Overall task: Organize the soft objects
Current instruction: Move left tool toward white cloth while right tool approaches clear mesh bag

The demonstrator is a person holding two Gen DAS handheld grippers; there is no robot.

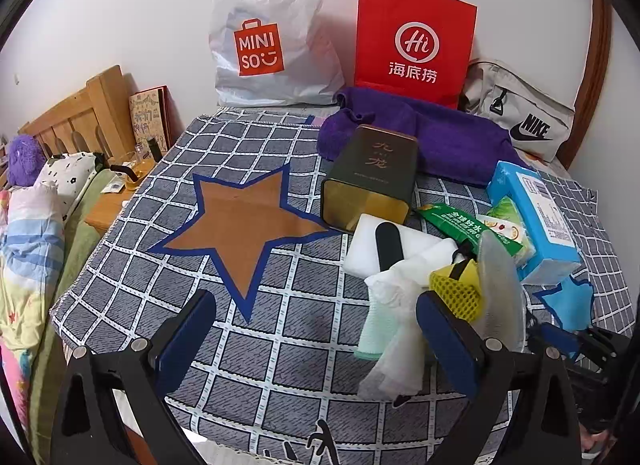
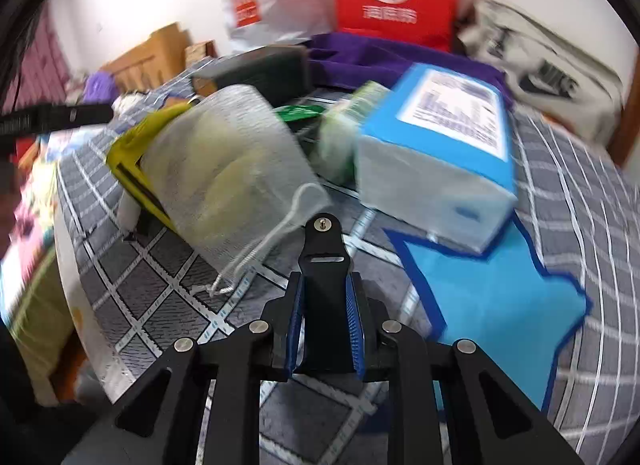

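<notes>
A pile of soft things lies on the checked cloth [image 1: 280,345]: a white foam sponge [image 1: 372,249], pale folded cloths [image 1: 388,317], a yellow mesh scrubber [image 1: 456,289], a grey mesh pouch [image 1: 500,285] [image 2: 228,169], a blue tissue pack [image 1: 536,217] [image 2: 440,145] and a purple towel [image 1: 448,137]. My left gripper [image 1: 316,341] is open and empty, just left of the pale cloths. My right gripper [image 2: 326,301] is shut on a black flat clip-like piece [image 2: 324,257], in front of the pouch. The right wrist view is blurred.
A dark tea tin [image 1: 372,173] lies on its side behind the sponge. A white Miniso bag [image 1: 268,33], a red paper bag [image 1: 414,41] and a grey Nike bag [image 1: 520,117] stand against the wall. A brown star patch [image 1: 244,221] and a blue star patch [image 2: 500,297] mark the cloth. A bed [image 1: 32,225] is at left.
</notes>
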